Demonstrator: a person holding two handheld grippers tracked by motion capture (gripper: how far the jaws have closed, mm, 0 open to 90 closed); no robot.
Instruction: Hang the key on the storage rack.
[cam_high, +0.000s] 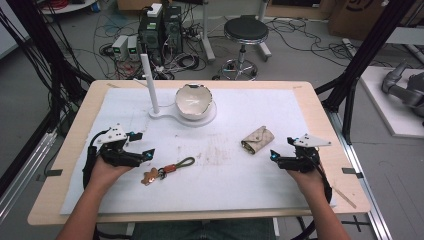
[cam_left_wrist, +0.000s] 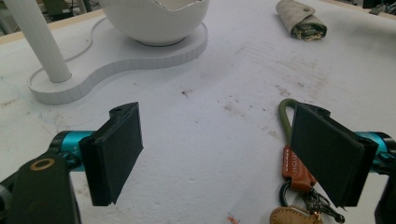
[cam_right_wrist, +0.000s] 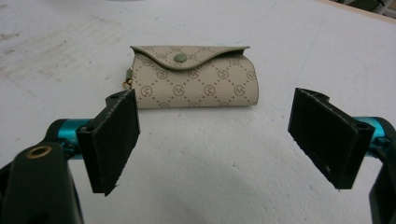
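Note:
A keyring (cam_high: 167, 170) with a green cord loop, an orange leather tab and a tan charm lies on the white mat, just right of my left gripper (cam_high: 148, 155). In the left gripper view the keyring (cam_left_wrist: 294, 172) sits partly behind the right jaw, and my left gripper (cam_left_wrist: 224, 158) stands open over bare mat. A beige patterned key pouch (cam_high: 257, 140) with a snap flap lies right of centre. My right gripper (cam_high: 274, 155) is open a little below and right of it. The pouch (cam_right_wrist: 196, 79) lies just beyond my right gripper (cam_right_wrist: 224, 144), apart from it.
A white stand (cam_high: 165, 112) with an upright post (cam_high: 149, 82) and a cracked-edge white bowl (cam_high: 194, 101) sits at the back of the mat (cam_high: 280, 185). A stool (cam_high: 245, 32), computers and cables stand on the floor beyond the wooden table (cam_high: 320, 107).

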